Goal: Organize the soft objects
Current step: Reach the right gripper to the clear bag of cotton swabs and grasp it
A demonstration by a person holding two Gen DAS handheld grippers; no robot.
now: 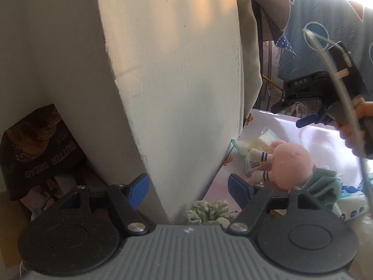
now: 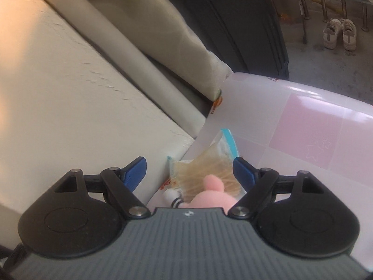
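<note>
A pink plush doll [image 1: 291,163] with white striped-cuff limbs lies on the pink checked table cover [image 1: 314,137], on top of a clear bag of pale sticks [image 1: 254,147]. A green-white fuzzy soft thing [image 1: 209,212] lies just under my left gripper [image 1: 188,186], which is open and empty, facing a white wall pillar. My right gripper [image 2: 190,170] is open and empty, just above the doll [image 2: 207,196] and the bag [image 2: 209,163]. The right gripper also shows in the left wrist view [image 1: 305,120], held by a hand.
A white pillar [image 1: 177,81] rises right in front of the left gripper. A dark "Butter Bread" bag [image 1: 39,154] sits at the left. Teal and blue patterned cloths [image 1: 345,191] lie right of the doll. Shoes [image 2: 340,35] stand on the floor beyond the table [image 2: 314,126].
</note>
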